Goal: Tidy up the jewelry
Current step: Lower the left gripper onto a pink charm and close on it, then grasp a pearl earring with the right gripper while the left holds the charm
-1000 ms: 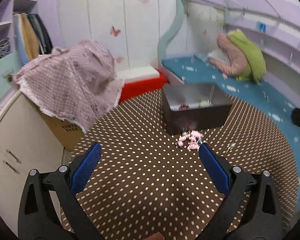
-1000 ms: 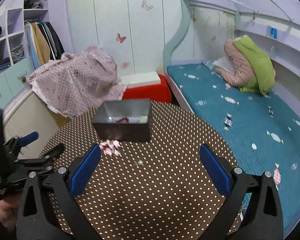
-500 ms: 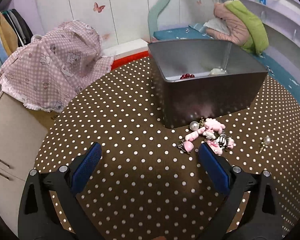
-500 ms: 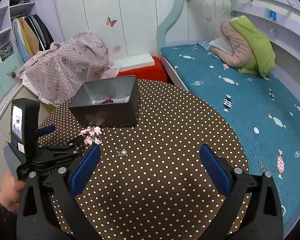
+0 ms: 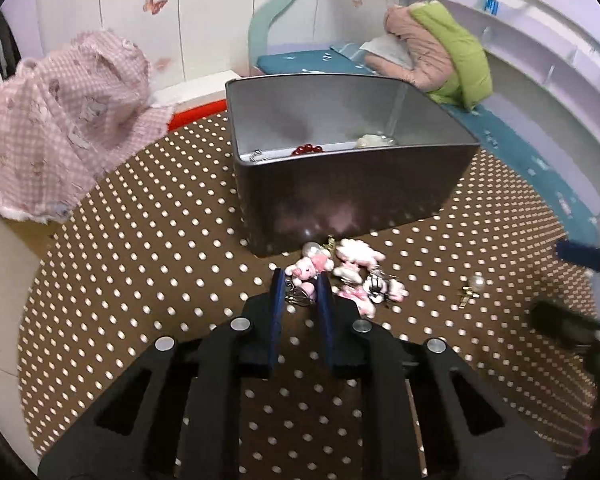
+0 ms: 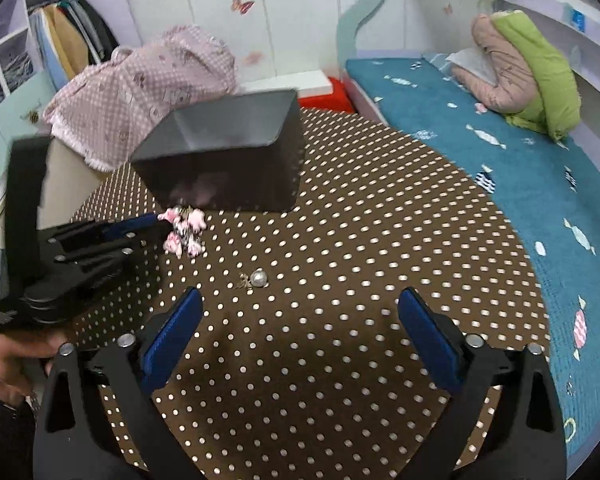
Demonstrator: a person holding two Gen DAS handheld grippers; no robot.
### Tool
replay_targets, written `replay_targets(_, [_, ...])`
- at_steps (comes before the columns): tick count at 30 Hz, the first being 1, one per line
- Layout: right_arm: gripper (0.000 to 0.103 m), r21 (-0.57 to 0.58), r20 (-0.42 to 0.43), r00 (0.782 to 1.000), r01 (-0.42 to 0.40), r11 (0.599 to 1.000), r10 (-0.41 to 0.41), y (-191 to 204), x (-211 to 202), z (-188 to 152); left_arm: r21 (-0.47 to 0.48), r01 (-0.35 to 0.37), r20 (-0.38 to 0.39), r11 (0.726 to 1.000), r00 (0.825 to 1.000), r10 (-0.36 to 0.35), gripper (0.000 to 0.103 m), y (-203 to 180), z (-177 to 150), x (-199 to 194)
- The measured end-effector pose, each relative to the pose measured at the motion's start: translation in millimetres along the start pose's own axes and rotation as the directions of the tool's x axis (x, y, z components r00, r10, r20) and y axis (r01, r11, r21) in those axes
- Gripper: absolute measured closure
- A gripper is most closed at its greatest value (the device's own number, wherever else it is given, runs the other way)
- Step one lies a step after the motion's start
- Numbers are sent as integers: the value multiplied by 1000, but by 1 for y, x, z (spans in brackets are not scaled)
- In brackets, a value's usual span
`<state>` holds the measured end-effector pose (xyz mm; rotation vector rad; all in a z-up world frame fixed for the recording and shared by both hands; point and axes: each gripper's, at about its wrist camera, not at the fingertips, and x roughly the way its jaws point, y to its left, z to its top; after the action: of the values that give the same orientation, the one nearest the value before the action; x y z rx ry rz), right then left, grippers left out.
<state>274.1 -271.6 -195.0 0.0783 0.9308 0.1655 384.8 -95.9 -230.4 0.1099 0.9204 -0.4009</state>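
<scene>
A dark metal box stands on the brown dotted table and holds red beads and a pale piece. A heap of pink charm jewelry lies in front of it. My left gripper is nearly shut around a pink charm at the heap's left end. It also shows in the right wrist view. A pearl earring lies to the right, also seen in the right wrist view. My right gripper is open and empty, just short of the pearl earring.
A pink checked cloth covers a cabinet at the left. A bed with a teal cover and folded pink and green bedding runs along the right. A red and white box stands behind the table.
My left gripper has moved forward to the pink heap and closed from wide open onto a charm. My right gripper has moved closer to the pearl earring and stays open.
</scene>
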Motion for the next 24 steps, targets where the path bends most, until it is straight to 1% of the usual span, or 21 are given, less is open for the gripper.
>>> replay_targets(1, [24,-13,-14,1000,-11,1000,11,2,6,0,-6,9,2,1000,1000,-9,87,1,-2,-2])
replay_targets(2, [29,-23,-24,1000,-14,1000,13,4,11,1,-11,14,2,1000,1000,-14,87,2,-4,-4])
replay_targets(3, [39,-33,-31,999,-14,999,13,6,15,1,-15,17,3,1000,1000,-17,87,3,-7,-6])
replay_targets(4, [44,-46,-38,999,-20,999,18,8,20,1,-21,20,5,1000,1000,-20,87,4,-11,-10])
replay_targets(11, [63,-114,-20,1000,-24,993,22,16,26,4,-66,23,20,998,1000,-21,87,14,-37,-35])
replay_targets(13, [70,-141,-19,999,-28,990,26,20,26,3,-79,22,24,997,1000,-20,87,17,-42,-42])
replay_targets(14, [72,-160,-18,999,-31,987,29,23,26,2,-84,23,26,996,999,-21,87,17,-44,-45])
replay_targets(17, [85,-211,-11,1000,-19,977,17,31,26,-2,-90,23,32,996,999,-20,87,20,-49,-54])
replay_targets(20, [87,-227,-6,1000,-23,974,22,31,25,-5,-96,27,40,995,999,-23,87,19,-50,-61])
replay_targets(21, [91,-220,-8,999,-33,975,32,30,26,-5,-94,30,44,995,999,-26,87,23,-52,-64])
replay_targets(22, [103,-212,-17,999,-48,976,46,29,26,-5,-92,30,47,995,999,-25,87,21,-52,-66])
replay_targets(24, [103,-209,-14,999,-45,977,44,28,24,-5,-91,31,54,995,998,-27,87,20,-51,-71])
